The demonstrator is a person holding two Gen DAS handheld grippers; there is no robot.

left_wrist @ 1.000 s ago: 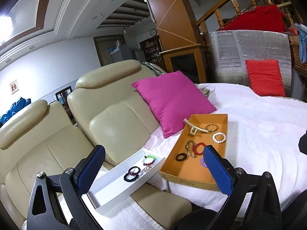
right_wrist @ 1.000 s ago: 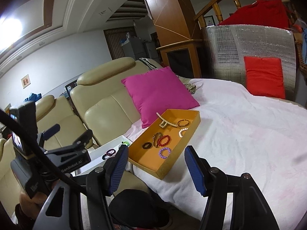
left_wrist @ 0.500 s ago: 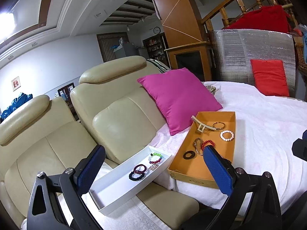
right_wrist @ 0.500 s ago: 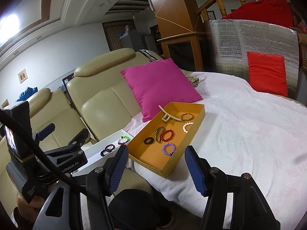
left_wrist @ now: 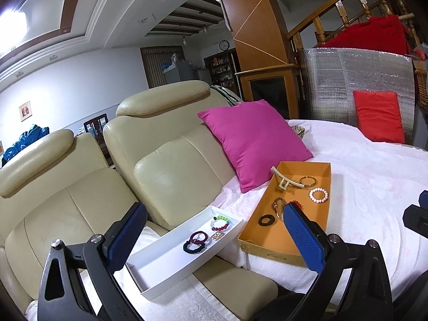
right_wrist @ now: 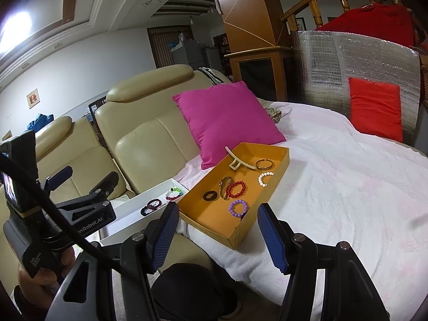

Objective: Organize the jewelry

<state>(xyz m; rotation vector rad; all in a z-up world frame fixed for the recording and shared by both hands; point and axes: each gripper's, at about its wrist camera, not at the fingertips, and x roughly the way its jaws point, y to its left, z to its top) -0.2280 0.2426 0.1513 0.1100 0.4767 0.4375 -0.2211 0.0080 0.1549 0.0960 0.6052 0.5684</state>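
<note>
An orange box (left_wrist: 267, 251) lies on a white blanket and holds a beige hair claw (left_wrist: 283, 180), a gold bangle (left_wrist: 307, 180), a white bead bracelet (left_wrist: 318, 195) and a black ring (left_wrist: 266, 220). The right wrist view also shows a red bead bracelet (right_wrist: 236, 189) and a purple one (right_wrist: 237, 207) in this orange box (right_wrist: 240, 236). To its left, a white tray (left_wrist: 165, 262) carries a multicolour bead bracelet (left_wrist: 220, 223), a maroon hair tie (left_wrist: 199, 237) and a black bracelet (left_wrist: 193, 247). My left gripper (left_wrist: 214, 214) hangs open before the tray. My right gripper (right_wrist: 218, 211) is open before the box, holding nothing.
A pink cushion (left_wrist: 254, 141) leans on the beige leather sofa (left_wrist: 174, 176) behind the box. A red cushion (left_wrist: 379, 115) rests against a silver panel (left_wrist: 347, 80) at the back right. White blanket (right_wrist: 334, 187) spreads right of the box. A dark object (right_wrist: 187, 289) lies below my right gripper.
Both grippers have drifted a little sideways, so the box and tray sit slightly further right in each view. Jaw widths are unchanged and no jewelry has moved.
</note>
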